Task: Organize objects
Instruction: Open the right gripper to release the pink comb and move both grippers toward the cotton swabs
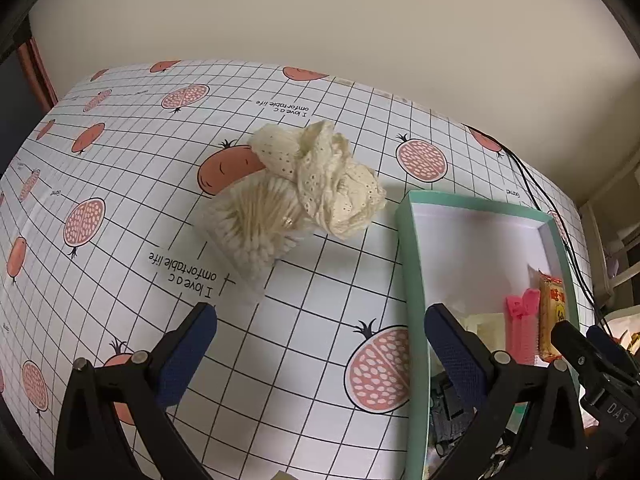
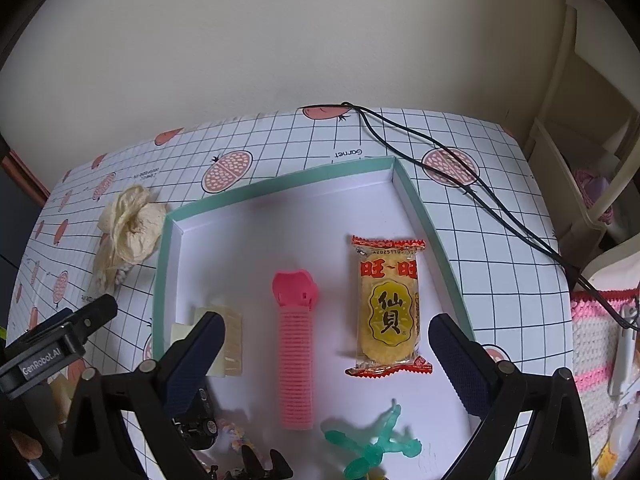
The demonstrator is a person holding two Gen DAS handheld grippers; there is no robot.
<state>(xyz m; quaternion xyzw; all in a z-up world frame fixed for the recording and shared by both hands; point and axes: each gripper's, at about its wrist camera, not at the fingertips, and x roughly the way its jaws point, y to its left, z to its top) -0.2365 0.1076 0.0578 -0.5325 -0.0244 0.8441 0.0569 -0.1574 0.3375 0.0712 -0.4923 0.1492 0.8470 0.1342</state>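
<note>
Left wrist view: left gripper [image 1: 320, 328] spread wide, empty, hovering over pomegranate-print tablecloth [image 1: 120, 184]. Ahead: clear box of cotton swabs [image 1: 256, 228], cream lace scrunchie [image 1: 336, 184] resting against it; both outside teal-rimmed box [image 1: 412, 280]. Step judged: reaching for remaining loose items. Next calls for advancing, straddling swab box or scrunchie, closing.

Right wrist view: right gripper [image 2: 326, 344] spread wide, empty, above box interior. Inside: pink hair roller [image 2: 296, 356], rice cracker packet [image 2: 388, 308], cream hair claw [image 2: 228, 340], green plastic figure [image 2: 376, 448].
</note>
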